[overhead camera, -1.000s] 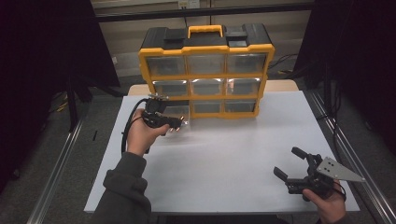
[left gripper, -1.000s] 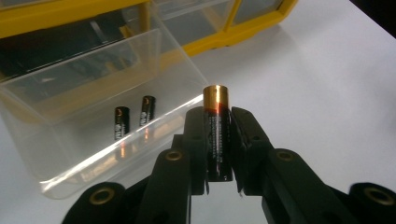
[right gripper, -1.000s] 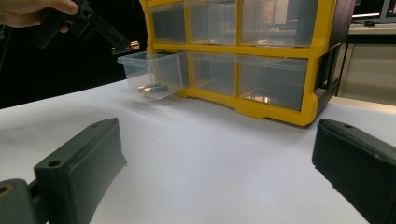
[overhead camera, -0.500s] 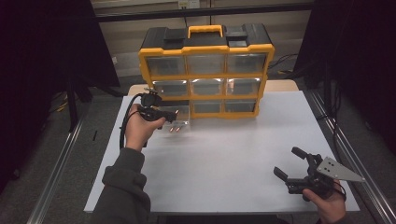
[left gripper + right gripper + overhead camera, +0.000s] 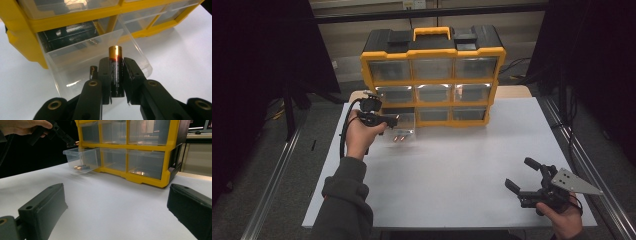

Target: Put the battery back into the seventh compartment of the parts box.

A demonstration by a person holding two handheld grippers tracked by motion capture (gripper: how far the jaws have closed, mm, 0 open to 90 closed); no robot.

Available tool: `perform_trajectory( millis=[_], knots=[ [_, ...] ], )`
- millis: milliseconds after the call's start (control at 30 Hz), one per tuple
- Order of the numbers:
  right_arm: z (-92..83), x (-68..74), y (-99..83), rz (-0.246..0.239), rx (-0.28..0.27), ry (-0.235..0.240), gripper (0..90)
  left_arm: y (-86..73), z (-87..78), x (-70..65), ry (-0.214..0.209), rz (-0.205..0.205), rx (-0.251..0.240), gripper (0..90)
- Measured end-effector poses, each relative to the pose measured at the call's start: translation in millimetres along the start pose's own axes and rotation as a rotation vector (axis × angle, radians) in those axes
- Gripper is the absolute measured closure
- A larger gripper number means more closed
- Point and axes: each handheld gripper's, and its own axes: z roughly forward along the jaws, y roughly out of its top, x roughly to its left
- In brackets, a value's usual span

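A yellow organizer (image 5: 432, 52) with clear drawers stands at the back of the white table. Its bottom-left drawer (image 5: 406, 125) is pulled out, with a few batteries (image 5: 399, 137) lying inside. My left gripper (image 5: 393, 119) hovers at that drawer's left rim, shut on a black and copper battery (image 5: 116, 72) held upright between its pads. Below it are the open drawer (image 5: 75, 62) and one battery (image 5: 93, 71) inside. My right gripper (image 5: 518, 172) rests low at the front right, jaws wide open (image 5: 117, 202) and holding nothing, facing the organizer (image 5: 172, 150).
The white table top (image 5: 452, 165) spreads between the two hands. The other drawers of the organizer are pushed in. A black cable loops from the left gripper past the wrist. Metal rails run along both sides of the table.
My left hand has shifted a little toward the organizer with the battery still in its jaws. The right gripper has stayed where it was.
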Motion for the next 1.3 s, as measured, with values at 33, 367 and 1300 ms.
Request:
perform_trajectory(
  millis=[33,367,1300],
  knots=[
    [0.0,0.0,0.0,0.0,0.0,-0.001,1.5,0.0,0.6,0.2,-0.001,-0.005,0.002,77.5],
    [-0.1,0.0,0.1,0.001,-0.001,0.001,1.5,1.3,5.8,2.2,0.026,-0.003,-0.005,77.4],
    [-1.0,-1.0,0.0,0.0,-0.001,0.002,1.5,0.2,15.2,17.6,0.104,-0.01,0.016,77.4]
  ],
)
